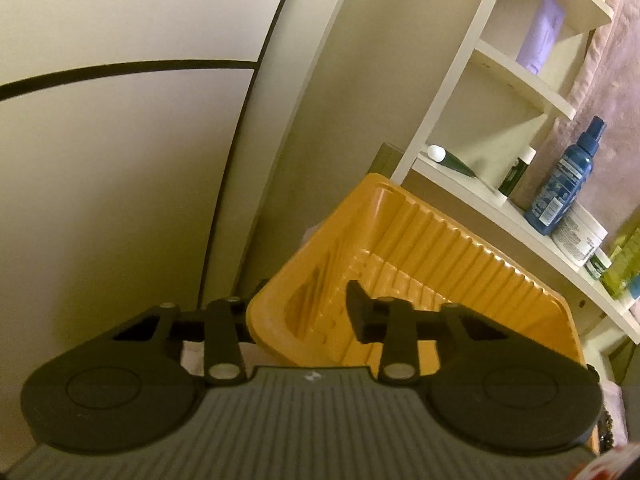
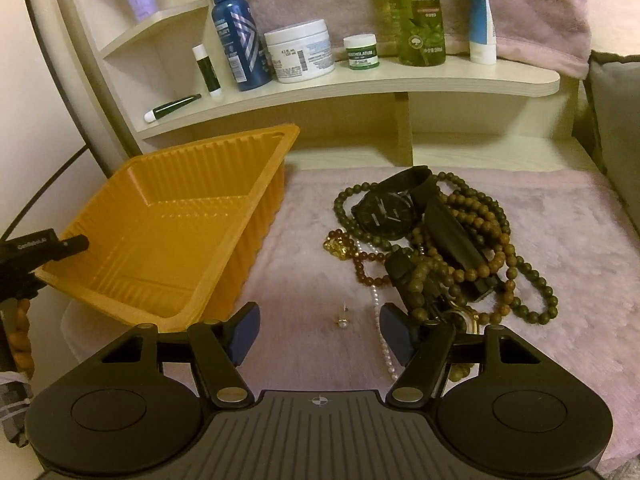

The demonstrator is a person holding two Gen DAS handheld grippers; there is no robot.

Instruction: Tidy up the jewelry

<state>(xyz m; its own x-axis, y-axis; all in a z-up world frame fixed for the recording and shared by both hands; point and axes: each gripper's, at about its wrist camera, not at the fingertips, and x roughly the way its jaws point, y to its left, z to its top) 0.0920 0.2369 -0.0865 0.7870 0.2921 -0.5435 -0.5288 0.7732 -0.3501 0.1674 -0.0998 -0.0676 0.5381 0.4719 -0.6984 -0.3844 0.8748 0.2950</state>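
The left tongs point(image 1: 308, 312) have bitten onto one side wall of the orange tray point(image 1: 440, 248). One black finger point(image 1: 358, 306) is inside the tray and the other is hidden behind the wall. The left camera sees mostly this tray, tipped up in front of a pale wall point(image 1: 120, 180), with the shelf point(image 1: 500, 208) off to the side. It does not see any jewelry. The right camera shows much more. There the tray point(image 2: 160, 220) sits at the left on a pink cloth point(image 2: 300, 240), with nothing in it, and the tip of the left tongs point(image 2: 72, 244) is at its near left edge. To the right of the tray lies the pile of jewelry point(image 2: 460, 240). It has dark green beads, brown beads, a black watch point(image 2: 384, 212) on top and a pearl string point(image 2: 380, 320) trailing down. A small gold earring point(image 2: 343, 320) lies alone on the cloth, apart from the pile. The right tongs point(image 2: 320, 332) are wide open with nothing held. The earring is between their blue pads point(image 2: 244, 332) and touches neither. Behind it all, the shelf point(image 2: 400, 76) holds a blue bottle point(image 2: 236, 40), a white jar point(image 2: 300, 52) and a green bottle point(image 2: 420, 12)
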